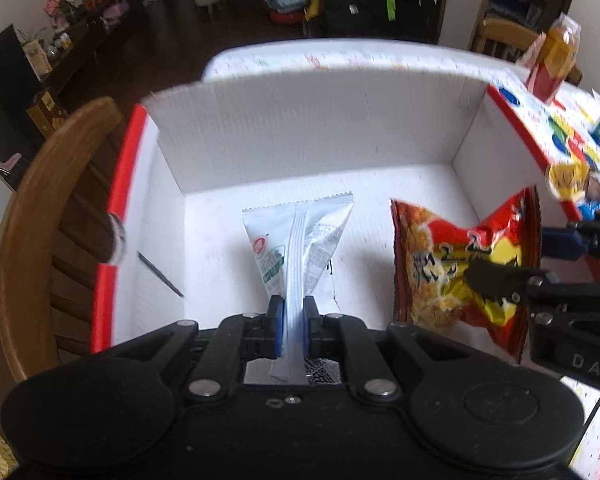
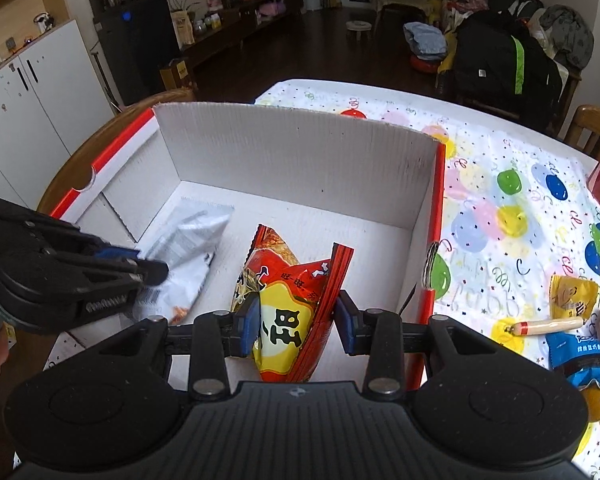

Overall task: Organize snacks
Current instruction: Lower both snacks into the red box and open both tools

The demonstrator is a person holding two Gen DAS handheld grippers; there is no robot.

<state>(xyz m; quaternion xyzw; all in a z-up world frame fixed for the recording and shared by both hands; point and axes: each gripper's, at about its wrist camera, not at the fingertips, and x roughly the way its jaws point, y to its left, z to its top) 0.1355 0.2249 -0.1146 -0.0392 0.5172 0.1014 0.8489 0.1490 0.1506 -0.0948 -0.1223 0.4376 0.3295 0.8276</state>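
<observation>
- The white carton with red edging, open at the top, stood at the left end of the table, over the balloon-print cloth; its bare floor showed around both packets.
- The left gripper was inside the carton at its left half, fingers pressed together on the centre seam of the white snack packet. The packet's far end pointed toward the far wall; whether it rested on the floor could not be told.
- The right gripper held the red and yellow snack bag in the carton's right half, pinched across its crumpled body, with the right-hand pad seeming to just meet the bag's edge. The bag hung upright, low over the floor.
- Judged step: placing both snacks in the carton, neither yet released.
- Next move appeared to call for lowering each packet flat, spreading the fingers and lifting clear without dragging them.
- Further snacks lay loose on the cloth to the right, still to be collected.
</observation>
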